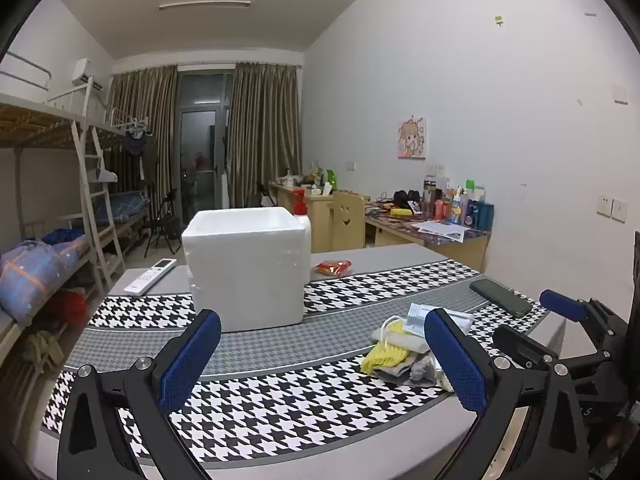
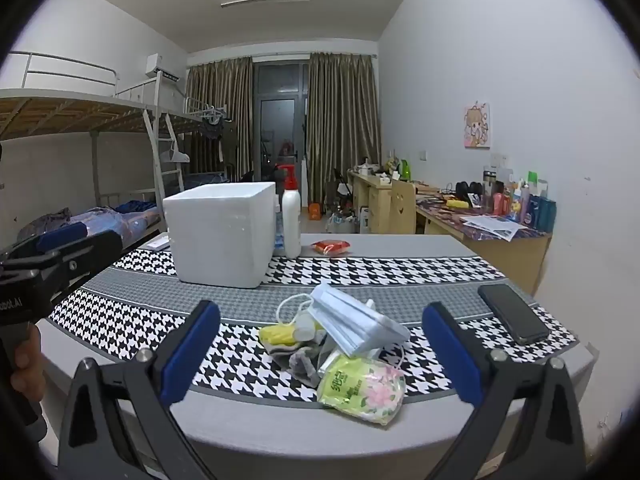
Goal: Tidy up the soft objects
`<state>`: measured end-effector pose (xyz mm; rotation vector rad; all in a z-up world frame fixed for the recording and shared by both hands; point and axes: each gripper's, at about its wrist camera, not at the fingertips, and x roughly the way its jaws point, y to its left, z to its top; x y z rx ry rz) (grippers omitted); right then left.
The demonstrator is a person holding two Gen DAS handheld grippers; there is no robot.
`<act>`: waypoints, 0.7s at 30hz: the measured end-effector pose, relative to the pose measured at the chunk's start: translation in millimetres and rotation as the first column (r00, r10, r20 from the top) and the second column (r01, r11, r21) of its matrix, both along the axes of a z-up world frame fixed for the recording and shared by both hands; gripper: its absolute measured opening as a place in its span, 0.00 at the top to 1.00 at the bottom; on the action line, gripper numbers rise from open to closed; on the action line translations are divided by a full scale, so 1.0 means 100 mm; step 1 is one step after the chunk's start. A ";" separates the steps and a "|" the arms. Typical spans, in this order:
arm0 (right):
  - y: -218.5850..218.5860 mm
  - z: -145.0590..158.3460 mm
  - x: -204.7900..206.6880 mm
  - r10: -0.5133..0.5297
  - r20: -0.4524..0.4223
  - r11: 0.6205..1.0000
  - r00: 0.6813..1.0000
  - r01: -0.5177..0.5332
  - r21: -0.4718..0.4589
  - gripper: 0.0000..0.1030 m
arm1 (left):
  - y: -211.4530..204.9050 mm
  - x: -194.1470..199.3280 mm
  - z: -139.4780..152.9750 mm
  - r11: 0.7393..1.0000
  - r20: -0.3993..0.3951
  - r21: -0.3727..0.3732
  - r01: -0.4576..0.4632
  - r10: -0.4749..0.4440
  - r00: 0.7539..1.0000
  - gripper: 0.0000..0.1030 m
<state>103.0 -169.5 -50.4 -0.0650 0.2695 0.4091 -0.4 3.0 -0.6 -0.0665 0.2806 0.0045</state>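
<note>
A pile of soft things lies on the houndstooth tablecloth: a stack of blue face masks, a yellow knitted piece, grey socks and a green tissue pack. The pile shows in the left wrist view too. A white foam box stands open-topped behind it, also in the left wrist view. My right gripper is open, just short of the pile. My left gripper is open and empty, left of the pile and in front of the box.
A black phone lies right of the pile. A white bottle and a red snack packet sit beyond the box. A remote lies at the far left. Bunk beds stand left, desks along the right wall.
</note>
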 end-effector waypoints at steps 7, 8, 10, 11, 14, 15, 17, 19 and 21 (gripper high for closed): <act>0.00 0.02 -0.01 -0.005 -0.004 1.000 1.000 0.005 -0.004 0.01 | 0.04 0.06 0.03 1.000 -0.006 0.013 0.002 -0.002 1.000 0.01; 0.00 0.03 -0.01 -0.006 -0.005 1.000 1.000 0.006 -0.005 0.01 | 0.07 0.06 0.03 1.000 -0.004 0.011 -0.002 0.002 1.000 0.01; 0.02 0.03 0.00 -0.007 -0.005 1.000 1.000 0.007 -0.006 0.01 | 0.02 0.03 0.01 1.000 -0.005 0.017 -0.011 0.011 1.000 0.01; 0.04 0.02 0.02 -0.009 -0.006 1.000 1.000 0.009 -0.007 0.01 | 0.02 0.05 0.00 1.000 -0.009 0.018 -0.013 0.013 1.000 0.01; -0.02 0.04 -0.01 -0.007 0.004 1.000 1.000 0.007 0.007 0.01 | 0.03 0.05 -0.01 1.000 -0.019 0.018 -0.016 0.016 1.000 0.01; -0.02 0.04 -0.01 -0.007 0.005 1.000 1.000 0.007 0.007 0.01 | 0.03 0.05 -0.01 1.000 -0.020 0.019 -0.018 0.018 1.000 0.01; -0.02 0.05 -0.01 -0.005 0.006 1.000 1.000 0.005 0.006 0.01 | 0.02 0.05 -0.01 1.000 -0.017 0.021 -0.023 0.023 1.000 0.01; -0.02 0.04 -0.01 -0.004 0.005 1.000 1.000 0.004 0.007 0.01 | 0.02 0.04 -0.01 0.999 -0.016 0.026 -0.028 0.029 0.999 0.01; -0.01 0.04 -0.01 -0.003 0.006 1.000 1.000 0.003 0.006 0.01 | 0.03 0.03 0.00 1.000 -0.020 0.020 -0.018 0.018 1.000 0.01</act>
